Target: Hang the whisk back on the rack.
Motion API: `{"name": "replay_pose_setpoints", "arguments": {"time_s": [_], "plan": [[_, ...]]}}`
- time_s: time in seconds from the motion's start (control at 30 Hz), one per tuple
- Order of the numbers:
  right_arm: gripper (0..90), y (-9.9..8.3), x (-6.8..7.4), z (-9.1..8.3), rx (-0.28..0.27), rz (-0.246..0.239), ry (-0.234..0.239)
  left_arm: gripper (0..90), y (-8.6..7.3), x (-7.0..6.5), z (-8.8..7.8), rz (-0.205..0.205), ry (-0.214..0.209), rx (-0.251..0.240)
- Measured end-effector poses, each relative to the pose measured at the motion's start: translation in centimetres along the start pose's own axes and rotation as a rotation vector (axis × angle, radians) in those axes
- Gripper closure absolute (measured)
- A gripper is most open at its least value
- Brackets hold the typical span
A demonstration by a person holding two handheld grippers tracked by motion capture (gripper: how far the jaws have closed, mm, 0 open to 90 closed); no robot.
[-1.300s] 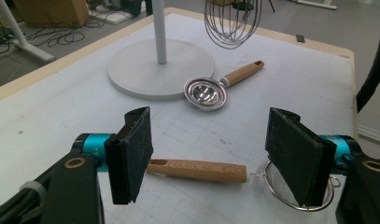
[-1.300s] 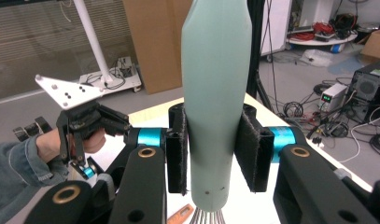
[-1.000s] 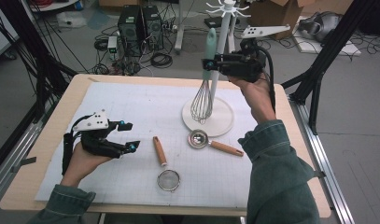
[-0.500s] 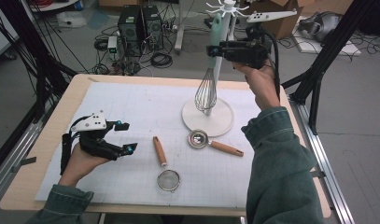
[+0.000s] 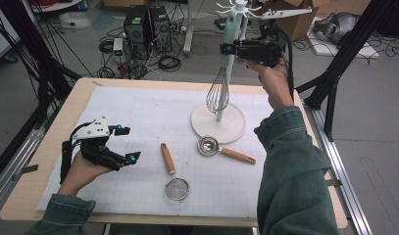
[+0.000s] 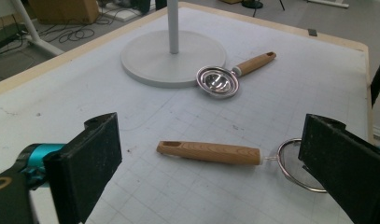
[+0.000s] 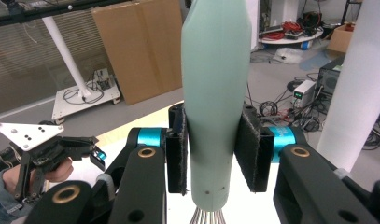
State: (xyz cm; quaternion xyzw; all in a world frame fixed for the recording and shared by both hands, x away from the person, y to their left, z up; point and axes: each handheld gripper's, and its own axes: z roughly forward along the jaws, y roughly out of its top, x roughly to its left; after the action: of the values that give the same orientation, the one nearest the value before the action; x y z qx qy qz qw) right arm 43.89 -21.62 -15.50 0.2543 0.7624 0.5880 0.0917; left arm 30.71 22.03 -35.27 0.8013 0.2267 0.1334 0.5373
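Upper centre of the high view, the right gripper (image 5: 230, 48) is clamping the whisk (image 5: 221, 73) by its mint handle, wires dangling beside the white stand (image 5: 218, 123). A tilt could be snagging those wires on its pole or hooks. Lower left, the left gripper (image 5: 124, 143) has just been opening, nothing between its jaws, facing the strainer (image 6: 225, 153) amid ample bare mat.

Your pale wooden tabletop (image 5: 50, 196) carries a white gridded mat (image 5: 138, 117); on it lie a wooden-handled mesh strainer (image 5: 171, 171), a wooden-handled steel scoop (image 5: 221, 149) and a white round stand base (image 5: 234, 128).
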Motion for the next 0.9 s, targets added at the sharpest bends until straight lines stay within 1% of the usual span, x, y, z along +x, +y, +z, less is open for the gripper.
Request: {"name": "replay_pose_setpoints", "arguments": {"time_s": [0.07, 0.13, 0.17, 0.27, 0.4, 0.43, 0.47, 0.6, 0.9], "plan": [[67.5, 0.0, -0.2, 0.1, -0.007, 0.003, -0.003, 5.0, 0.0, 0.1, -0.1, -0.007, 0.002, -0.002], [67.4, 0.0, -0.3, 0.1, -0.012, 0.007, -0.007, 2.2, -0.1, 0.2, -0.1, -0.014, 0.017, 0.001], [67.5, -0.1, -0.4, 0.1, -0.011, 0.009, -0.011, 1.7, -0.2, 0.3, -0.1, -0.015, 0.016, -0.002], [67.5, -0.2, -0.6, 0.2, -0.005, 0.015, -0.019, 1.7, -0.1, 0.2, -0.3, -0.008, 0.017, -0.004], [67.4, -0.2, -0.9, 0.3, 0.003, 0.02, -0.029, 1.7, -0.1, 0.2, -0.4, -0.012, 0.022, -0.003], [67.4, -0.3, -0.9, 0.3, 0.004, 0.021, -0.033, 1.7, -0.1, 0.3, -0.4, -0.006, 0.024, 0.0], [67.4, -0.3, -1.0, 0.3, 0.003, 0.02, -0.037, 1.7, -0.1, 0.3, -0.4, -0.013, 0.023, -0.003], [67.3, -0.4, -1.1, 0.4, 0.002, 0.027, -0.046, 1.7, -0.2, 0.4, -0.6, -0.014, 0.026, -0.006], [66.4, -0.4, -1.4, 0.4, -0.001, -0.004, -0.077, 1.7, -0.5, 0.8, -0.7, -0.026, 0.034, 0.001]]}}
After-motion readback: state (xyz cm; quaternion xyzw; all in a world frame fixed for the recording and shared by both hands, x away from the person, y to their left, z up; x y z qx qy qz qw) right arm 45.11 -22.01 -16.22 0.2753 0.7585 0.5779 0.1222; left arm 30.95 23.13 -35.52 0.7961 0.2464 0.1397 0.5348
